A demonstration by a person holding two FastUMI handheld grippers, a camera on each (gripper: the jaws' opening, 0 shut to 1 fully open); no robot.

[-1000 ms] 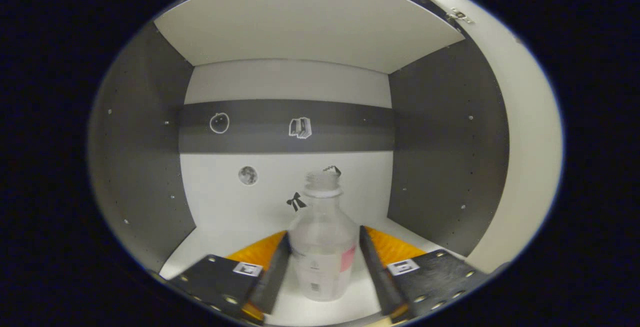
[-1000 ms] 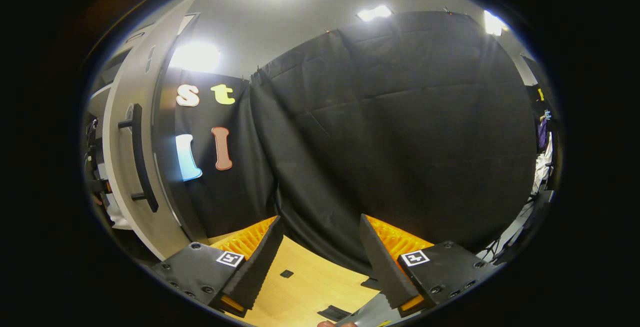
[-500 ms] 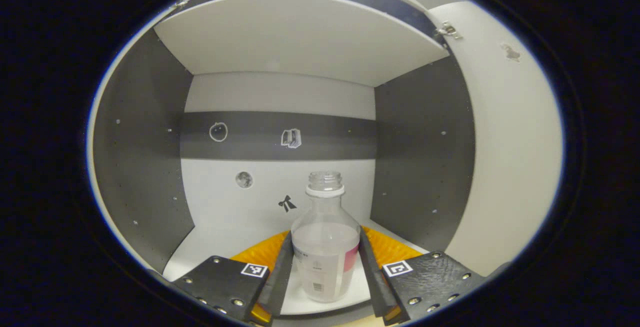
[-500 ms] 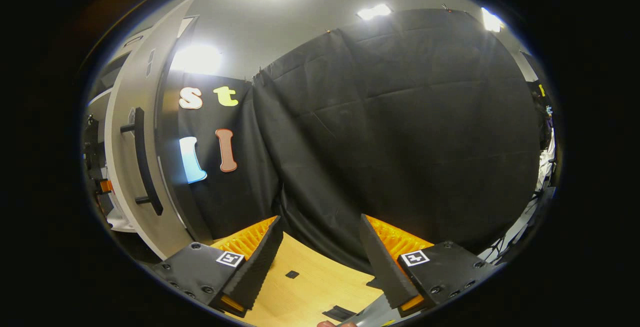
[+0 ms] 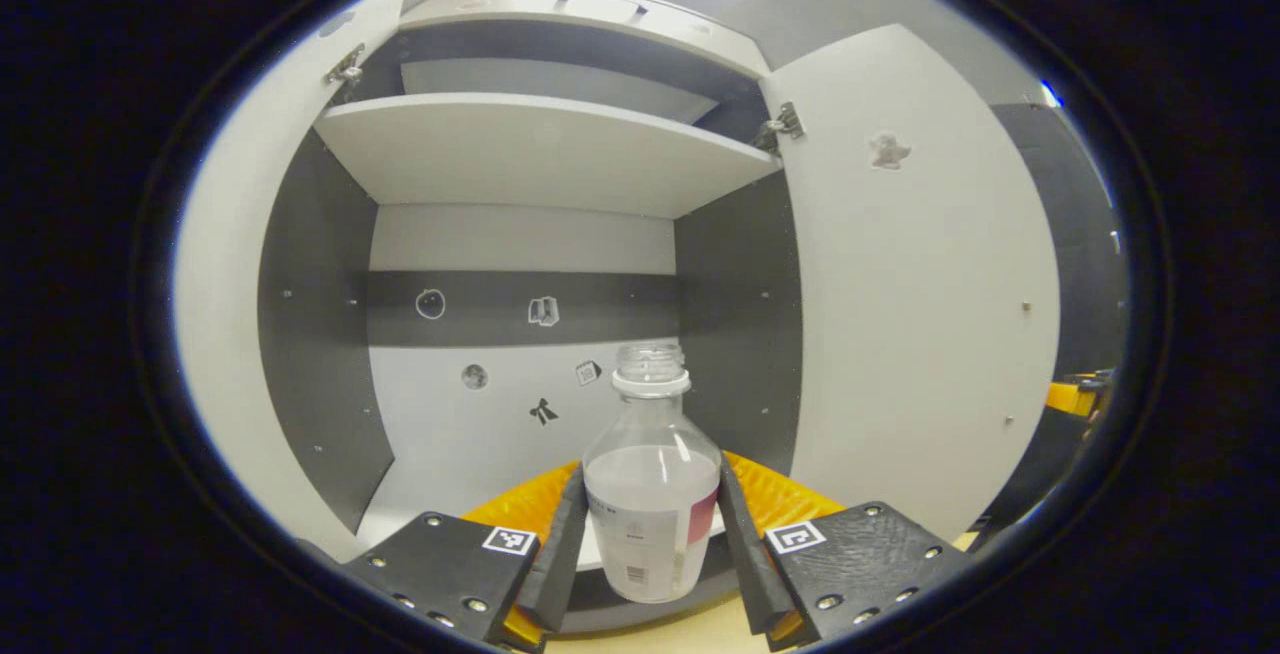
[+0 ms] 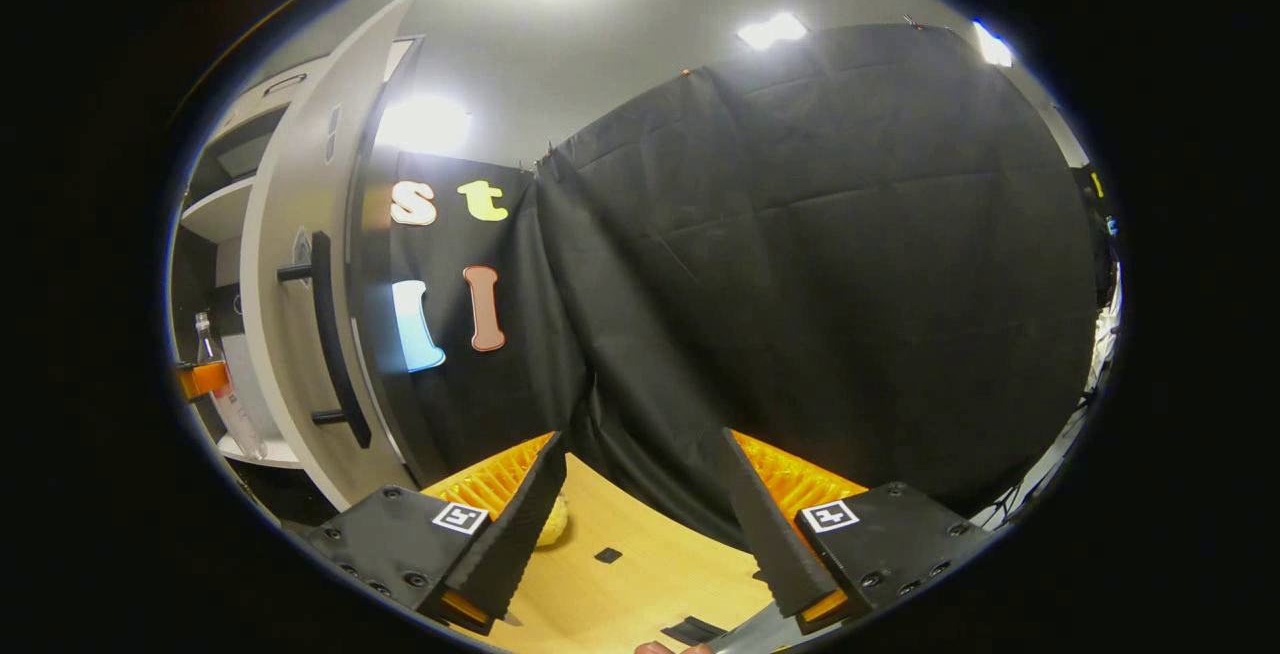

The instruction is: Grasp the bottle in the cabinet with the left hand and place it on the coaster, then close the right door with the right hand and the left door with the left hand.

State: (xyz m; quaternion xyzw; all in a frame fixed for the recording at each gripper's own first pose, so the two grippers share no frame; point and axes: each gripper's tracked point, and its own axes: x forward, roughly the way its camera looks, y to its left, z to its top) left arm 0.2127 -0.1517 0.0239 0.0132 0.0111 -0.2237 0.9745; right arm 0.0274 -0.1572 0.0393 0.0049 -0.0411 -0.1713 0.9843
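The bottle [image 5: 651, 494] stands upright between the two fingers [image 5: 560, 559] of the left gripper [image 5: 648, 559], both of which press against its sides — a firm grasp around its lower half. It is a clear bottle with a wide body, a narrow neck and a white ring at the collar; its mouth is open, with no cap on it. Its upper part is see-through, and the lower part carries a pale label with a pink patch on one side and small dark print that is too small to make out. Whether there is liquid inside cannot be told. The bottle's base hangs at the front edge of the cabinet's [image 5: 330, 334] lower shelf [image 5: 440, 494], just over the lip.

The cabinet has dark side walls, a pale back with a dark band across it, and a few small stickers on that back. Apart from the bottle at its front, the lower compartment holds nothing visible. A pale shelf board [image 5: 540, 149] closes it from above. The right door [image 5: 920, 314] stands open beside the bottle, and the left door [image 5: 215, 334] is open too.

In the right gripper view, the right gripper [image 6: 640, 524] hovers over a wooden table [image 6: 640, 584] with its fingers apart, holding nothing. To its left stands the open door with a dark bar handle [image 6: 325, 334], and past it the bottle shows — small — in the other gripper's grip.
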